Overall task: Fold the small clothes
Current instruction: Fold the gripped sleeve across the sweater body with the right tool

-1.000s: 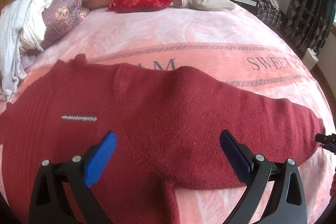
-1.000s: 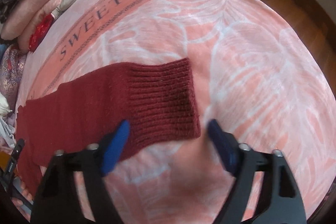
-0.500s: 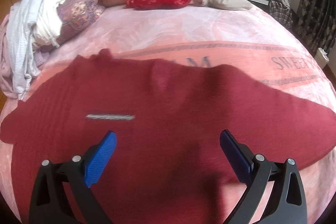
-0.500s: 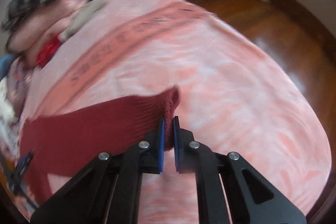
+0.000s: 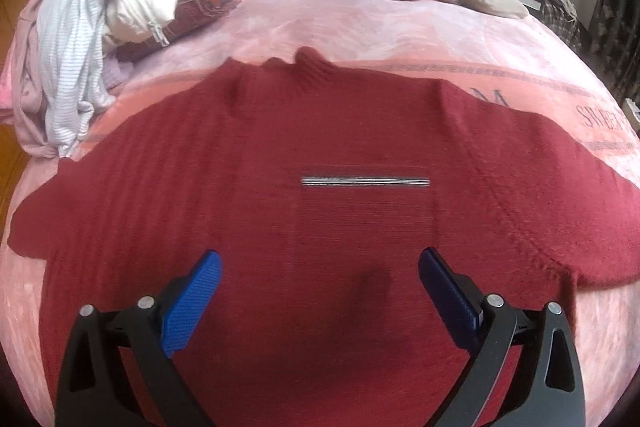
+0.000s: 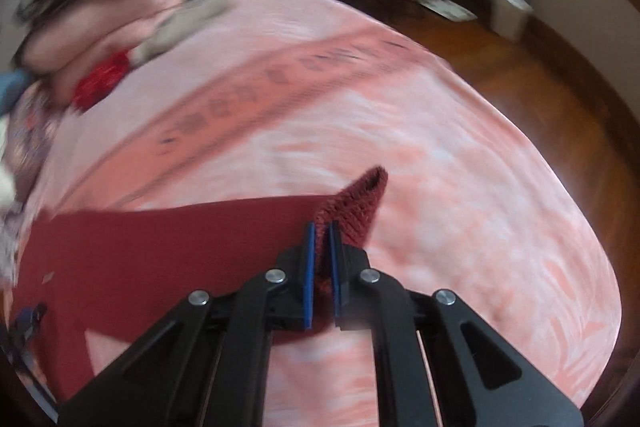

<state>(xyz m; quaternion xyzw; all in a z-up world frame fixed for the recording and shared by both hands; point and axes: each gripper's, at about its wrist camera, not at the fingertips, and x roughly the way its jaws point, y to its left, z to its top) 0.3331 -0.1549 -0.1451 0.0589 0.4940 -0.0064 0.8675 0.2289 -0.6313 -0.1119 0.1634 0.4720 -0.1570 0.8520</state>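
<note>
A pink blanket (image 5: 360,27) lay spread ahead of both sets of fingers. On it the red sweater (image 5: 320,155) lay flat, its body between and beyond the left gripper (image 5: 320,291), whose blue fingers (image 5: 192,303) stood wide apart, grasping nothing. The right gripper (image 6: 321,259) was clenched on the sweater's ribbed cuff (image 6: 356,203), which rose just past its fingertips

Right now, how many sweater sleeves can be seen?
2. One sleeve lies flat at the left edge of the sweater; the other sleeve is pinched at its cuff in the right gripper. None hidden.
</note>
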